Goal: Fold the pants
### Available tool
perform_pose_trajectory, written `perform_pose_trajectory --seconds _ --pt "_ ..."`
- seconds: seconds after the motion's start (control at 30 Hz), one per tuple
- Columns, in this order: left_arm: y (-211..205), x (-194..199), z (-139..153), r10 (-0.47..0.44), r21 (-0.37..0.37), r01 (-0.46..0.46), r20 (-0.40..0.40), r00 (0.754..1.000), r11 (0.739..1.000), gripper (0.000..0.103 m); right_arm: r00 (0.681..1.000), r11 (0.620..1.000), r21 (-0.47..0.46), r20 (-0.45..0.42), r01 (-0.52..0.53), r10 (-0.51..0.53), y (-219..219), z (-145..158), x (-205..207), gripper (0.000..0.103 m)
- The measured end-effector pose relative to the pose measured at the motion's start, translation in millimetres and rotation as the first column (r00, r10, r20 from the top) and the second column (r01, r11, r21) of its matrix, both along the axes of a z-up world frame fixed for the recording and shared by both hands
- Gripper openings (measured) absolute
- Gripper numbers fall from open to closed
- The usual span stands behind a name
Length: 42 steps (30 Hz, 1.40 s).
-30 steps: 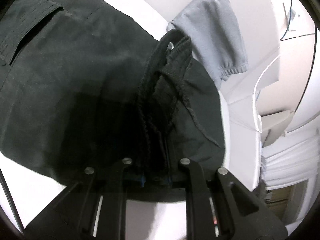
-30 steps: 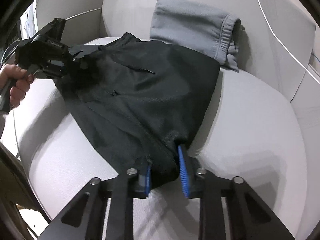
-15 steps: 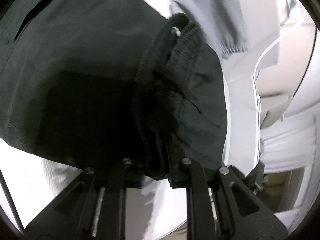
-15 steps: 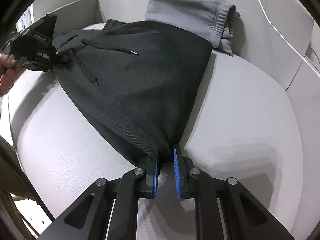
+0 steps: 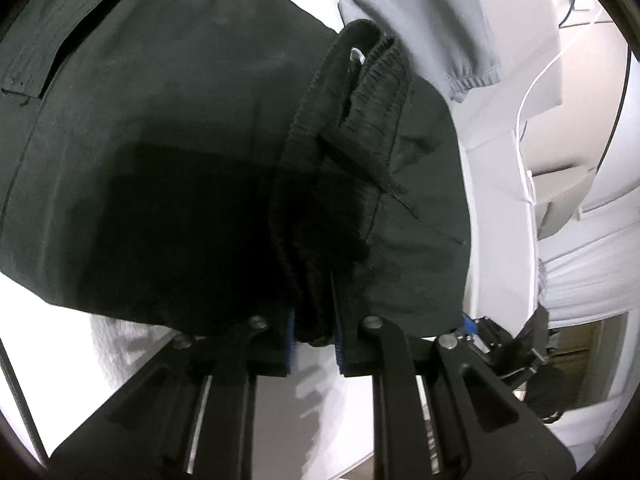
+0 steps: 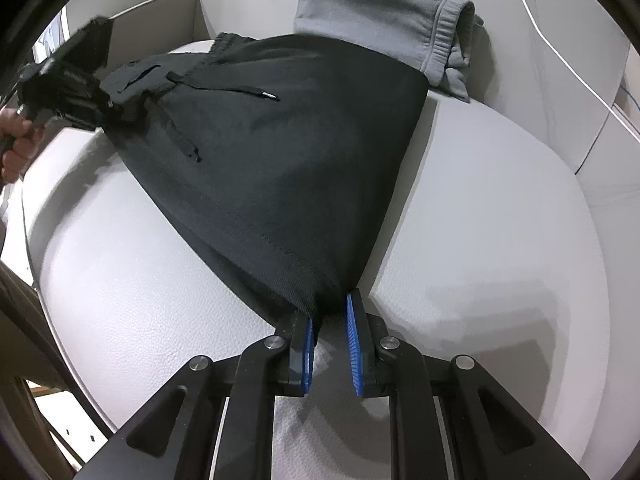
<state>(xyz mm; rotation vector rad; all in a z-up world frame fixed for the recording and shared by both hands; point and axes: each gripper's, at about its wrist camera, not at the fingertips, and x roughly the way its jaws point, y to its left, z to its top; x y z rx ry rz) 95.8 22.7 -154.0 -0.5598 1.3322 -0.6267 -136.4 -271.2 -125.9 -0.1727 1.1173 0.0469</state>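
Observation:
Black pants (image 6: 288, 148) lie folded on a pale grey sofa seat (image 6: 500, 208). My left gripper (image 5: 314, 332) is shut on the bunched elastic waistband (image 5: 360, 92); it also shows at the left of the right wrist view (image 6: 68, 84), held by a hand. My right gripper (image 6: 330, 328) grips the pants' folded corner between its blue pads (image 6: 354, 344), which stand slightly apart. A drawstring (image 6: 240, 90) lies across the top layer. A flap pocket (image 5: 68, 40) faces the left camera.
A folded grey garment (image 6: 396, 24) rests against the sofa back behind the pants. A white cable (image 6: 560, 52) runs along the backrest. The right gripper (image 5: 496, 344) shows at the right edge of the left wrist view.
The pants have been pulled toward the right gripper and stretched flatter between the two grippers. The right gripper's pads closed on the corner, then parted a little.

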Motion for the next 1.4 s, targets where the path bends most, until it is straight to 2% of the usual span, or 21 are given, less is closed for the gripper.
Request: perform_pose_trajectory --seconds 0.13,0.2,0.3,0.4,0.43,0.47,0.5,0.57,0.63,0.77,0.87,0.93,1.0,1.07,1.13,1.17,1.23,1.37,1.4 --pt "3 -1 14 0.0 -0.017 0.0 0.009 1.0 1.0 0.019 1.0 1.0 -0.017 -0.002 -0.007 0.007 0 0 2 0.013" --pt "9 -1 15 0.009 -0.007 -0.009 -0.013 1.0 1.0 0.022 1.0 1.0 -0.008 0.005 0.003 -0.003 -2 2 1 0.016" --pt "22 2 6 0.033 -0.048 -0.037 -0.072 0.997 0.998 0.024 1.0 1.0 0.011 0.024 0.004 -0.004 -3 7 -6 0.021" --pt "30 4 13 0.077 -0.059 -0.08 -0.049 0.996 0.995 0.008 0.999 0.998 0.061 0.02 0.025 -0.026 -8 5 -8 0.021" --pt "31 2 18 0.076 -0.084 -0.08 -0.041 0.996 0.993 0.007 0.999 0.997 0.073 0.014 0.039 -0.04 -10 5 -7 0.021" --pt "28 1 22 0.059 -0.071 -0.06 -0.021 0.998 0.996 0.007 0.999 0.996 0.081 0.016 0.044 -0.045 -10 6 -7 0.021" --pt "24 0 24 0.034 -0.025 -0.034 0.005 0.999 0.999 0.007 0.999 0.996 0.078 0.02 0.041 -0.043 -9 7 -7 0.021" --pt "19 1 13 0.013 0.057 -0.012 -0.017 1.0 0.998 0.007 1.0 0.998 0.057 -0.004 0.029 -0.029 -7 0 -6 0.021" --pt "21 2 3 0.029 0.049 -0.027 -0.04 0.999 0.998 0.007 1.0 0.999 0.048 -0.007 0.022 -0.022 -6 -5 -7 0.021" --pt "19 1 10 0.014 0.083 -0.013 -0.006 1.0 0.996 0.008 1.0 0.999 0.032 -0.004 0.012 -0.012 -5 -5 -7 0.021" --pt "7 3 18 -0.01 0.104 0.01 0.006 1.0 0.995 0.008 0.999 0.999 0.034 -0.035 -0.001 0.002 -2 4 -9 0.022" --pt "2 4 19 -0.017 0.115 0.016 0.008 1.0 0.993 0.008 1.0 0.997 0.072 -0.022 -0.012 0.013 0 22 -22 0.022" --pt "3 9 16 -0.014 0.118 0.014 0.0 1.0 0.993 0.008 1.0 0.988 0.151 0.027 -0.019 0.015 -5 42 -36 0.022" --pt "3 10 15 -0.012 0.119 0.012 -0.004 1.0 0.993 0.008 0.992 0.96 0.277 0.122 -0.038 0.004 -12 67 -45 0.022" --pt "-2 9 16 -0.016 0.122 0.016 0.0 1.0 0.992 0.008 0.985 0.931 0.362 0.169 -0.039 -0.024 -15 74 -38 0.022" --pt "-2 9 17 -0.018 0.123 0.017 0.002 1.0 0.992 0.008 0.987 0.913 0.407 0.156 -0.022 -0.045 -17 69 -26 0.022" --pt "-3 8 16 -0.024 0.129 0.023 0.008 1.0 0.991 0.008 0.995 0.9 0.436 0.088 0.011 -0.055 -15 51 -4 0.022" --pt "-4 6 12 -0.017 0.131 0.017 -0.001 1.0 0.991 0.009 0.998 0.93 0.365 -0.05 0.05 -0.034 -13 3 5 0.02" --pt "-5 7 10 -0.014 0.132 0.014 -0.007 1.0 0.991 0.01 0.998 0.929 0.366 -0.052 0.048 -0.031 -17 -2 3 0.018"
